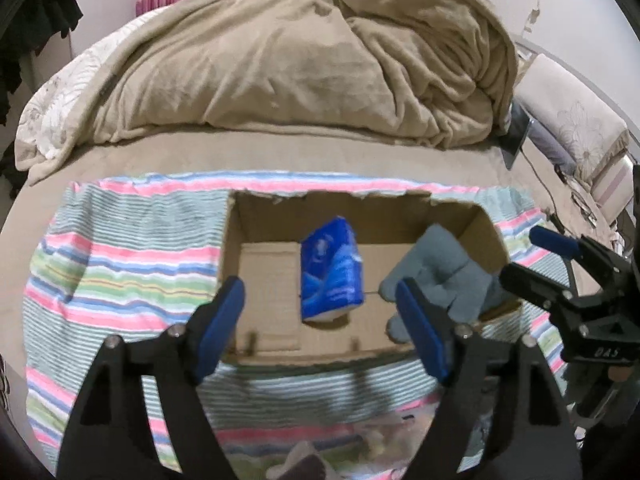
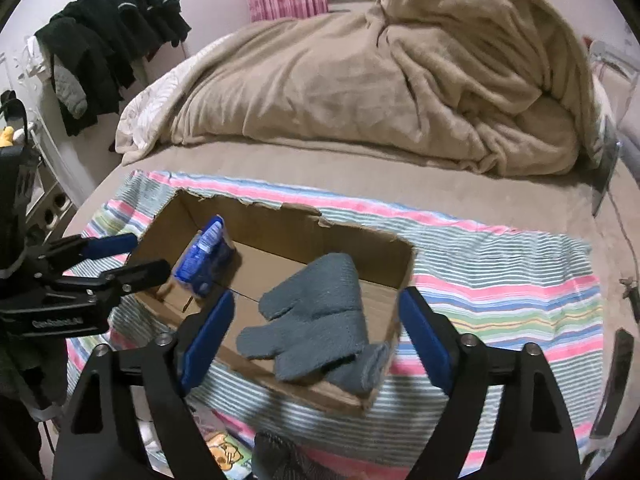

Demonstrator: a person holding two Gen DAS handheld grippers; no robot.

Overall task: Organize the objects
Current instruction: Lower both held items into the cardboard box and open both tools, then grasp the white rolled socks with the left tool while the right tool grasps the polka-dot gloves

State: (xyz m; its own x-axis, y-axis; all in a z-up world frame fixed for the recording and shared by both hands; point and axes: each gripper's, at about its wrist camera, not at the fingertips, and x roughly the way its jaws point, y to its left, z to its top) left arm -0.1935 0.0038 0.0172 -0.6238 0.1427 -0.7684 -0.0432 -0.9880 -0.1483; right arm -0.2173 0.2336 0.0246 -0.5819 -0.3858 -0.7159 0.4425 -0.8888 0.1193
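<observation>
An open cardboard box (image 1: 232,264) (image 2: 384,246) sits on a striped cloth on the bed. A blue tissue pack (image 1: 331,270) (image 2: 204,258) is inside it, tilted, seemingly in mid-air above the box floor. A grey glove (image 1: 444,272) (image 2: 316,332) lies over the box's right part and front rim. My left gripper (image 1: 320,324) is open and empty just above the box's front edge; it also shows in the right wrist view (image 2: 120,258). My right gripper (image 2: 316,340) is open and empty above the glove; it also shows in the left wrist view (image 1: 524,256).
The striped cloth (image 1: 120,264) (image 2: 500,280) covers the near bed. A heaped beige blanket (image 1: 304,64) (image 2: 400,80) lies behind. Dark clothes (image 2: 108,36) hang at left. A cable and a dark device (image 1: 520,132) lie at the right. Grey fabric (image 2: 280,456) lies near the front.
</observation>
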